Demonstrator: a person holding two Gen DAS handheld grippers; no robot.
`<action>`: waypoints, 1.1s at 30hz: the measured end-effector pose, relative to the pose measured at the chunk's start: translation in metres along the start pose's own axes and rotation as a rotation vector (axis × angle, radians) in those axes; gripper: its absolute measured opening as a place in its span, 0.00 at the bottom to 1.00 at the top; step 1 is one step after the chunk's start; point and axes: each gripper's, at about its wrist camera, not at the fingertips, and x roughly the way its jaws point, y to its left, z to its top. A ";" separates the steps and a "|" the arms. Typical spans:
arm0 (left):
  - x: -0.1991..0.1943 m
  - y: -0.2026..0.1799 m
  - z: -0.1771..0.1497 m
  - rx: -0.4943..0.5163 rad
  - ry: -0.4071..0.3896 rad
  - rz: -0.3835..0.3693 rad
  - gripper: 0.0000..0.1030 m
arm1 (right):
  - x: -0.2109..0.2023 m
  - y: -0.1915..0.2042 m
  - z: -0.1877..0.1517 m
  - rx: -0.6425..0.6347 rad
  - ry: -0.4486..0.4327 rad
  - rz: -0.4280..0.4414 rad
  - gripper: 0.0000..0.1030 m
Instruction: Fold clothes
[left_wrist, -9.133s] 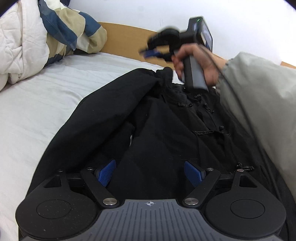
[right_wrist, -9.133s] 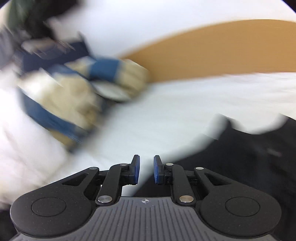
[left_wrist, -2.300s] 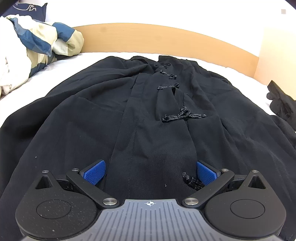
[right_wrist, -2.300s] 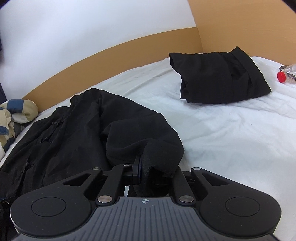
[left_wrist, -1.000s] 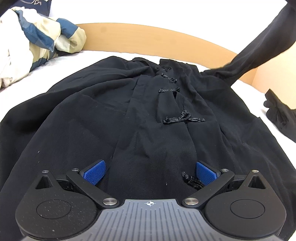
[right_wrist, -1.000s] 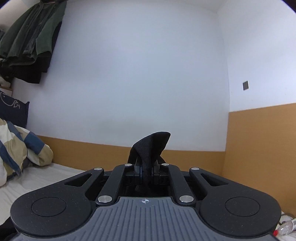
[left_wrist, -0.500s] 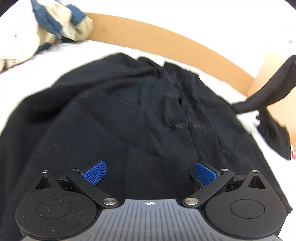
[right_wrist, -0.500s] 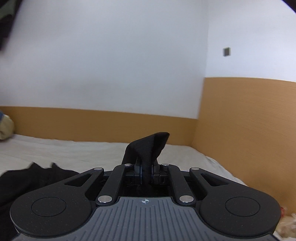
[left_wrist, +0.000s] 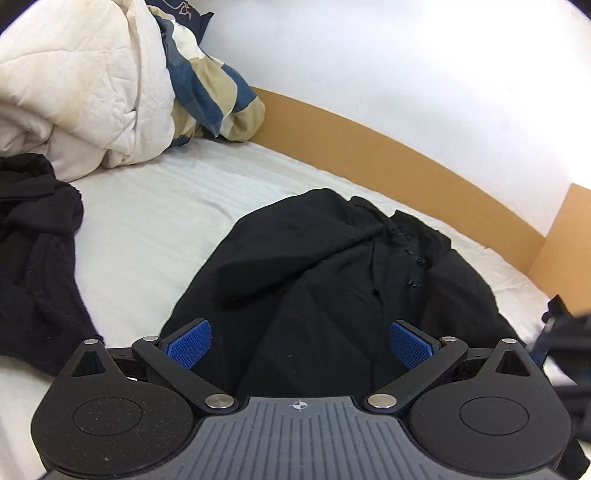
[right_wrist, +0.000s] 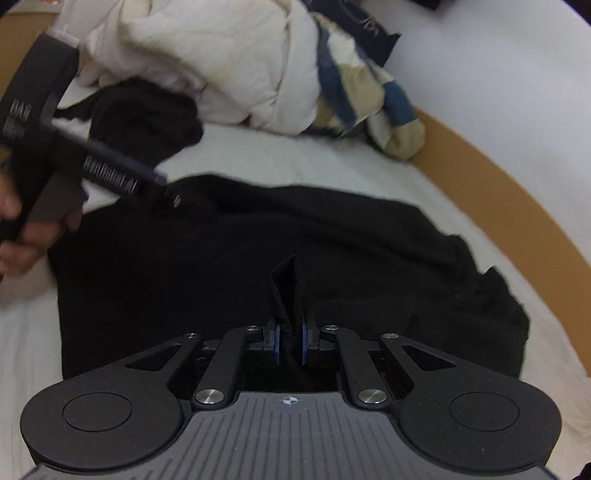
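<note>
A black jacket (left_wrist: 332, 277) lies bunched on the white bed sheet (left_wrist: 147, 229), its knot buttons running up the middle. My left gripper (left_wrist: 299, 347) hovers over the jacket's near edge, open, blue pads (left_wrist: 188, 347) wide apart and gripping nothing. In the right wrist view my right gripper (right_wrist: 290, 343) is shut on a black sleeve end (right_wrist: 286, 288) that sticks up between the pads, low over the jacket (right_wrist: 221, 258). There, the left gripper (right_wrist: 166, 195) shows at the left, held by a hand (right_wrist: 33, 236). The right gripper is a blur at the left view's right edge (left_wrist: 565, 332).
Another black garment (left_wrist: 33, 258) lies crumpled at the left of the bed. Behind it are a white duvet (left_wrist: 74, 92) and a blue-and-beige patterned pillow (left_wrist: 210, 92). A wooden rail (left_wrist: 406, 162) runs along the wall behind the bed.
My right gripper has swung down from facing the wall, carrying the sleeve low over the jacket. The left gripper has shifted left, still open; the second garment is now in its view.
</note>
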 end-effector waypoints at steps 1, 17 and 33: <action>-0.001 0.000 0.000 0.004 -0.003 -0.006 0.99 | 0.005 0.013 0.000 0.001 0.025 0.021 0.11; 0.028 -0.025 -0.002 -0.014 0.073 -0.058 0.99 | -0.037 -0.078 -0.020 0.534 -0.190 -0.097 0.53; 0.065 -0.061 -0.017 0.136 0.197 0.027 0.99 | -0.021 -0.026 -0.042 0.648 -0.108 -0.042 0.51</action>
